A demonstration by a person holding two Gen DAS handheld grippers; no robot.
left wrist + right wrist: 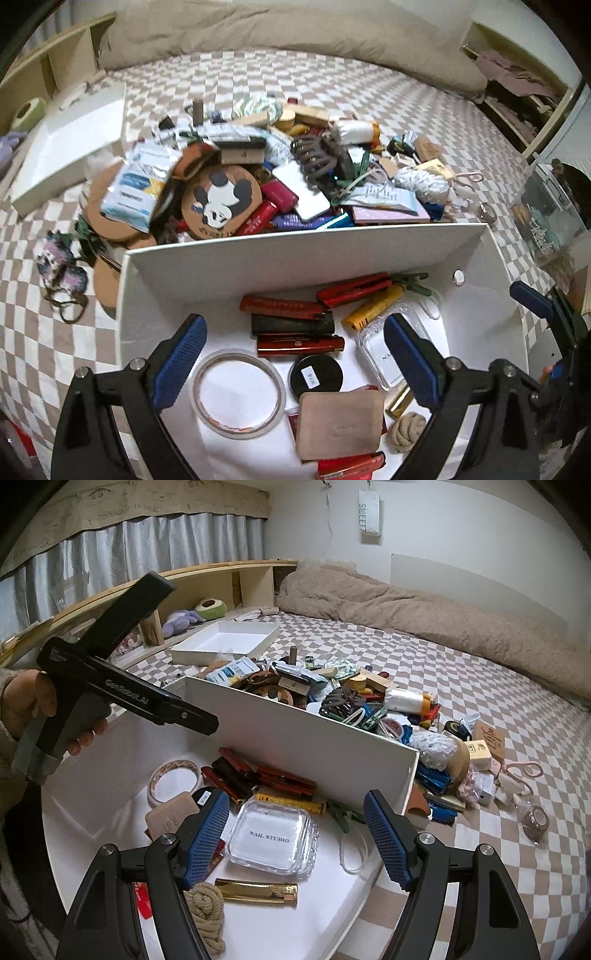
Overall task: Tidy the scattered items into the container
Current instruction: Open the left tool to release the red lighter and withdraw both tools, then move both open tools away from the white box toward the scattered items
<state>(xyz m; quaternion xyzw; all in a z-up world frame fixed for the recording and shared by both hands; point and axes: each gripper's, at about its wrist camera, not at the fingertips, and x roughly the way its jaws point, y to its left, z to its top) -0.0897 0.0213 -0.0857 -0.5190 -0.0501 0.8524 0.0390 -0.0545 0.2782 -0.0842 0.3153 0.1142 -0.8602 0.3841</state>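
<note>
1. The white container point(306, 254) was found on the checkered bed point(258, 74), its far wall blocking the scattered pile point(258, 181) heaped just behind it.
2. Left gripper point(295, 365) was held wide open over it, nothing gripped.
3. Right gripper point(299, 834) was parted above the clear case point(273, 838), empty.
4. Pile details were blurred.

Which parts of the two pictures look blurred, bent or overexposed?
Left wrist view: the pile behind the white box is motion-blurred, and the box floor glares white. Right wrist view: sharp, "NAIL STUDIO" on the clear case reads clearly. Both bend straight edges near black corners.
</note>
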